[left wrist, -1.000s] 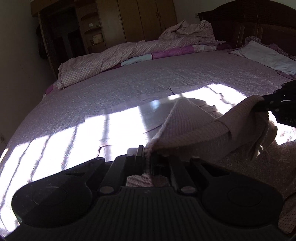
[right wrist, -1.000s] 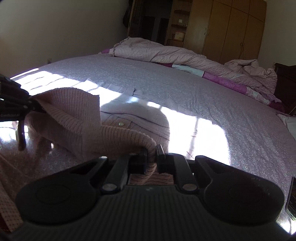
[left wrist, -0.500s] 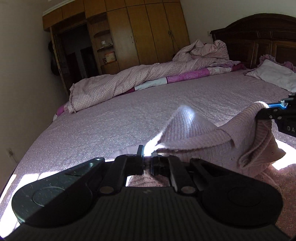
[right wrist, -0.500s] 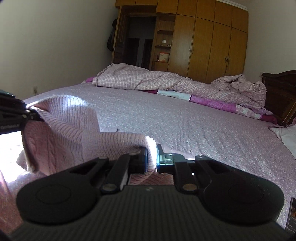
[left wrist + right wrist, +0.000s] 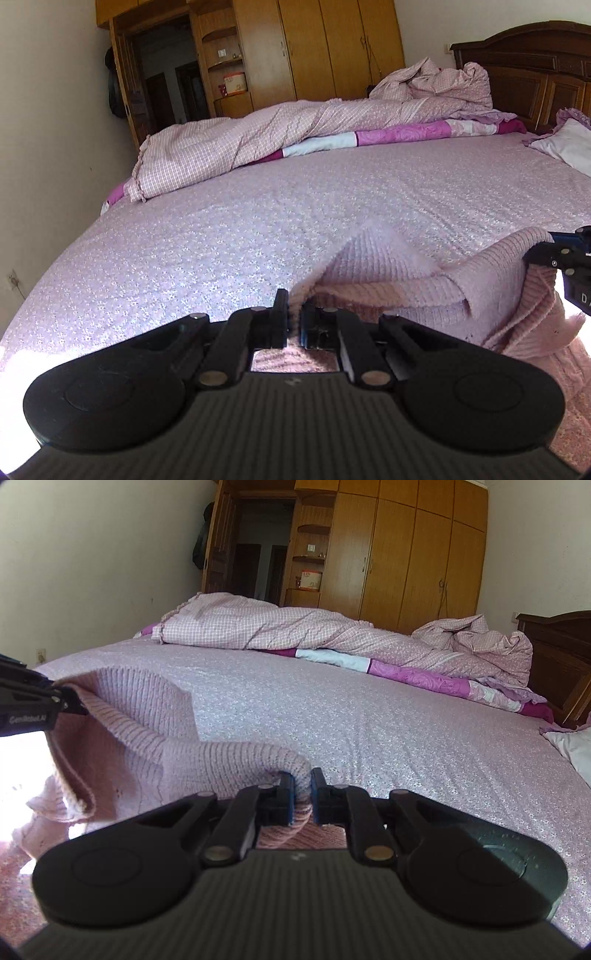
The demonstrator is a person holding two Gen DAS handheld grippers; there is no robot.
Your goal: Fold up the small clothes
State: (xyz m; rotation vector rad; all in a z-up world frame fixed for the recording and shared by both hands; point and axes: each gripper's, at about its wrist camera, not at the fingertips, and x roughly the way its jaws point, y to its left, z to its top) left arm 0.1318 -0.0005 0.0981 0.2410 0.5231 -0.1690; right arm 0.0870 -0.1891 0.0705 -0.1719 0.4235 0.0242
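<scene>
From the left wrist view, the left gripper is clenched on an edge of the pink ribbed knit sweater, which is stretched above the lilac flowered bedspread towards the right gripper (its tips probably pinch the far end). From the right wrist view, the right gripper grasps the sweater; the left gripper holds the other end.
</scene>
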